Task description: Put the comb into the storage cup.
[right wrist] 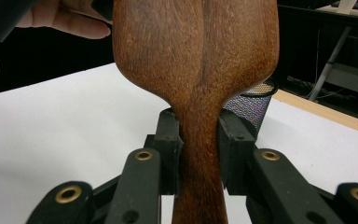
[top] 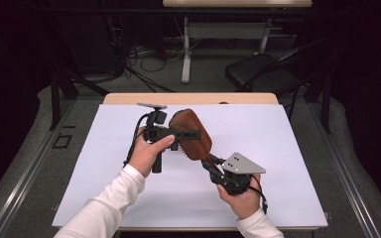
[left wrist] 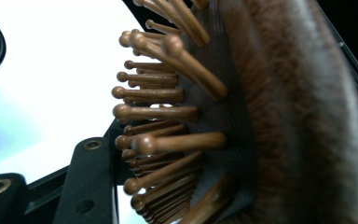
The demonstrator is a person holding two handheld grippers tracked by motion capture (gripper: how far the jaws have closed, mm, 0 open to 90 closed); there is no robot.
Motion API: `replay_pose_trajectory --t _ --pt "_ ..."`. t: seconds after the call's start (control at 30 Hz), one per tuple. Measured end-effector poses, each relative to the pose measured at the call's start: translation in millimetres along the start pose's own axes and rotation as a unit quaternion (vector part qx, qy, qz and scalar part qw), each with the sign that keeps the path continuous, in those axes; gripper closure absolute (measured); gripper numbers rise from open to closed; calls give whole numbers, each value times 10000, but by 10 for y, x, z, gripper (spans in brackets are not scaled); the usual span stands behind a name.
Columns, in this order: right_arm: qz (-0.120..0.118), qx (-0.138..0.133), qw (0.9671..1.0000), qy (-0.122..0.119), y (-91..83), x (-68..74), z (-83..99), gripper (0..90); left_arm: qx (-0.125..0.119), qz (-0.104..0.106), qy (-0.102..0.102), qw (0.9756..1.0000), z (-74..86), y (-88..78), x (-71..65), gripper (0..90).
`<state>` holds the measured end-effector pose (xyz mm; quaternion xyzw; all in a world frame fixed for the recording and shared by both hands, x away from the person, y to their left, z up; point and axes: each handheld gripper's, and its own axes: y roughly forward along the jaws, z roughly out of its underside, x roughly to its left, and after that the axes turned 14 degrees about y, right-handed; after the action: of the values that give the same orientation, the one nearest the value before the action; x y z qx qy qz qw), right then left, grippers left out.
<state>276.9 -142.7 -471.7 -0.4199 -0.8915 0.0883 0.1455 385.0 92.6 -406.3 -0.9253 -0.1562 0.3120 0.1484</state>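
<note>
Presently, a wooden paddle hairbrush (top: 191,134) is held clear above the white worktop (top: 278,163), between the two grippers. The right gripper (top: 213,162), held in the person's right hand (top: 243,198), has its fingers (right wrist: 168,140) closed on the brush handle: in the right gripper view the two black fingers press against either side of the narrow wooden neck, just below where it widens into the paddle, with the plain wooden back facing the camera. The left gripper (top: 191,134), held in the person's left hand (top: 146,153), reaches across the paddle head from the left in the high view. In the left gripper view the ball-tipped wooden bristles (left wrist: 163,112) on their grey cushion stand very close to the camera, pointing left toward one black finger (left wrist: 91,182); the opposite finger is hidden behind the brush body, so whether the left fingers are clamped on the head cannot be told. A black mesh cup (right wrist: 251,105) stands on the worktop beyond the brush, apart from both grippers.
</note>
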Motion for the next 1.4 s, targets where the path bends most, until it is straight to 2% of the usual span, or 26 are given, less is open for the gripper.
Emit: replay_pose_trajectory --t 0.63,1.13,1.2,1.4 --pt "-22 62 10000 73 21 -26 9 719 114 59 -246 9996 -13 27 51 481" --pt "-44 142 9996 224 42 -55 17 718 147 -59 -475 9987 -11 59 64 494" --pt "-53 156 9996 227 45 -60 16 718 129 -66 -558 9983 -11 64 64 496" --pt "-27 186 9996 233 45 -65 9 716 149 -46 -586 9982 -8 69 88 500"
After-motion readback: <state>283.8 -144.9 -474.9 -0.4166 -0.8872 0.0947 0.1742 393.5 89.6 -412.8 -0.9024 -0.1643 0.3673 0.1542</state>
